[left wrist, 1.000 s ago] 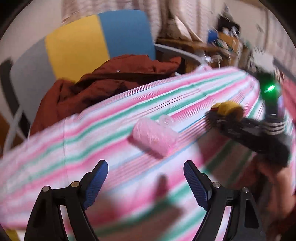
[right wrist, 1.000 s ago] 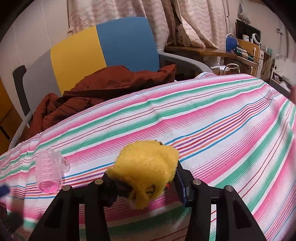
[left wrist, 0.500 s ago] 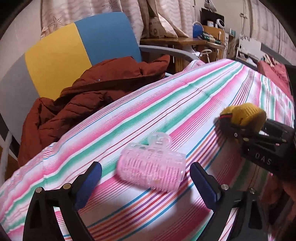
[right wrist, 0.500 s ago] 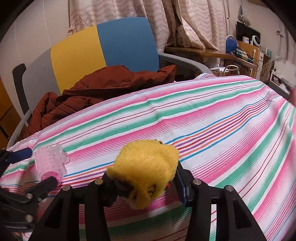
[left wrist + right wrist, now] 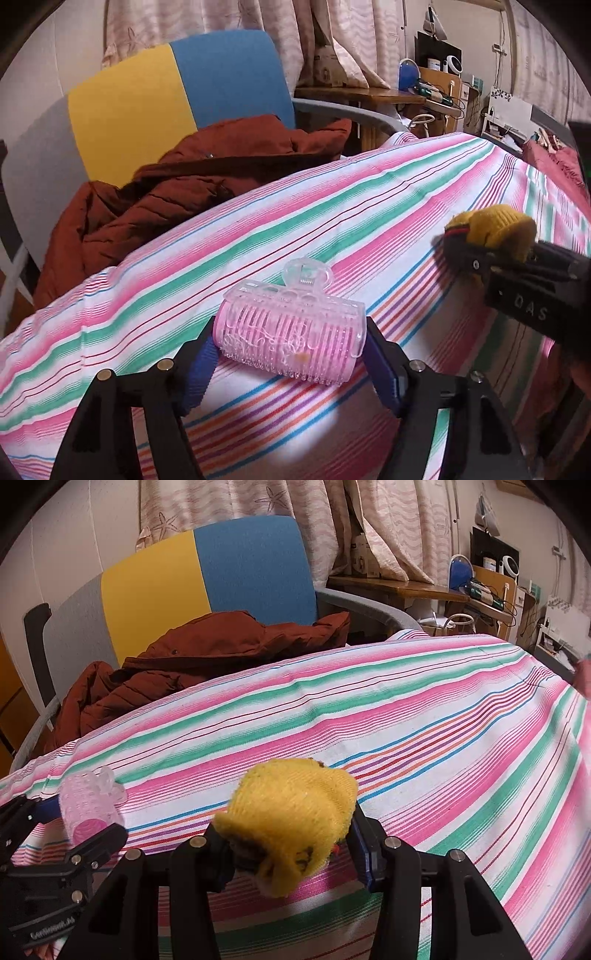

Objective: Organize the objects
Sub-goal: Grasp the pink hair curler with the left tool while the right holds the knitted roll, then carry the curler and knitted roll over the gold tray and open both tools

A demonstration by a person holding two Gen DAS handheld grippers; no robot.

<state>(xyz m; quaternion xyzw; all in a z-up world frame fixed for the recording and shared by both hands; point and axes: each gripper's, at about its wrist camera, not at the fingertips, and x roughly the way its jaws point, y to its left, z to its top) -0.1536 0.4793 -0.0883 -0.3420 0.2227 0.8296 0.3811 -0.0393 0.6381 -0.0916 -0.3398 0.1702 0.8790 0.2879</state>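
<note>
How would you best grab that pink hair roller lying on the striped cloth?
Grip the hair roller by its two flat ends, coming from the near side. It lies crosswise, its clear clip on top, so the left gripper's jaws, just closing, already bracket both ends.

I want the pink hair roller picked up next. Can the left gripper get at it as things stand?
Probably yes. The pink hair roller lies on the striped cloth between the jaws of the left gripper, which have just been closing on its ends. Nothing covers it, and the right gripper, shut on a yellow knit piece, stays clear.

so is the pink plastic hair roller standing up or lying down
Lying on its side on the striped cloth: the pink plastic hair roller runs crosswise between the left gripper fingers.
</note>
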